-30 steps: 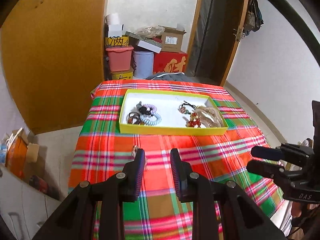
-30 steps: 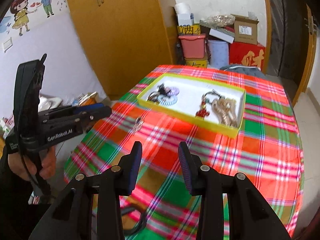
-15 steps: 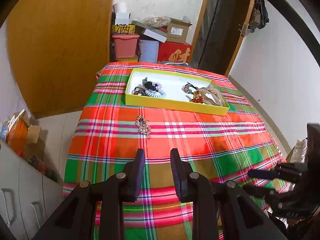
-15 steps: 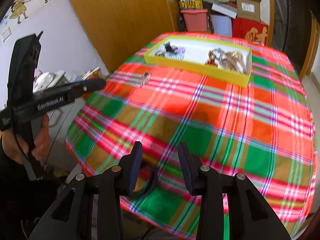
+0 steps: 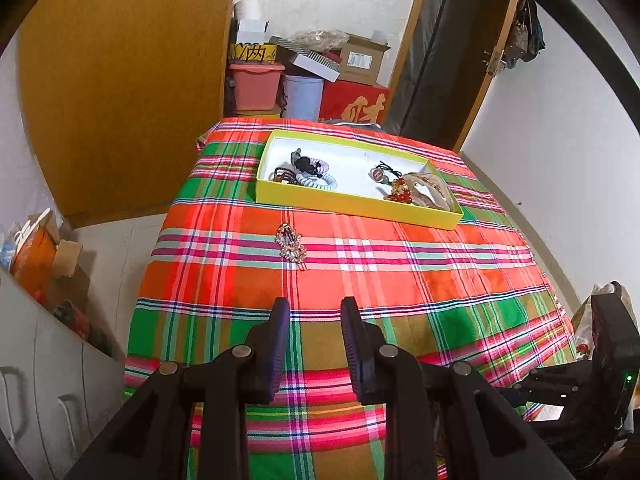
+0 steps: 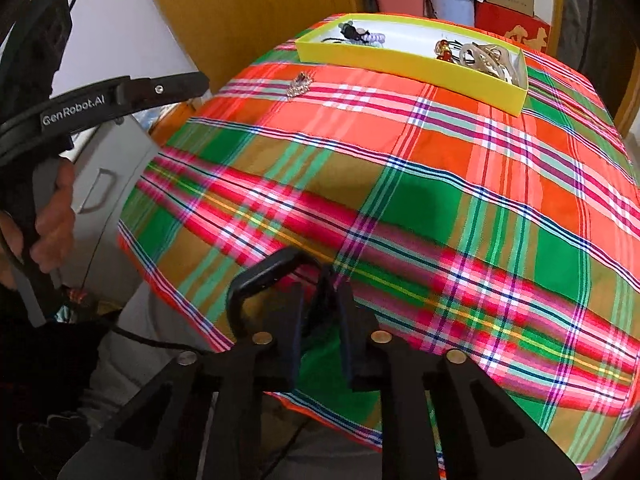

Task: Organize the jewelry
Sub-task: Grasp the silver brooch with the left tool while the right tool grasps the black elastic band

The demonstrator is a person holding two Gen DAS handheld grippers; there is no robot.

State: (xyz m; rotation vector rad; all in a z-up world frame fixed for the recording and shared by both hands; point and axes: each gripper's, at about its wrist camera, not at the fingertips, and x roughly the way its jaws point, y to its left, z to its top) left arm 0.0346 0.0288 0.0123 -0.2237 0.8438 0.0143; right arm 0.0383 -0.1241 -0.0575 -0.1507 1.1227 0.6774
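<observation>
A yellow tray (image 5: 352, 205) (image 6: 404, 65) sits at the far side of the plaid table and holds hair ties (image 5: 310, 172), a red bead piece (image 5: 398, 194) and beige pieces (image 5: 430, 192). A small gold jewelry piece (image 5: 291, 242) (image 6: 300, 83) lies loose on the cloth in front of the tray. My left gripper (image 5: 315, 322) is open and empty, above the table's near edge. My right gripper (image 6: 319, 322) is open and empty, low at the table's near edge, over a black loop (image 6: 260, 280).
The plaid cloth (image 5: 360, 280) covers the table. A wooden wardrobe (image 5: 120, 80) stands to the left. Boxes and bins (image 5: 304, 76) are stacked behind the table. A grey drawer unit (image 5: 48, 380) stands at the near left. The left gripper's body (image 6: 80, 108) shows in the right wrist view.
Both grippers have pulled back from the tray toward the table's near edge. The right one has dropped lower. Both stay open and empty.
</observation>
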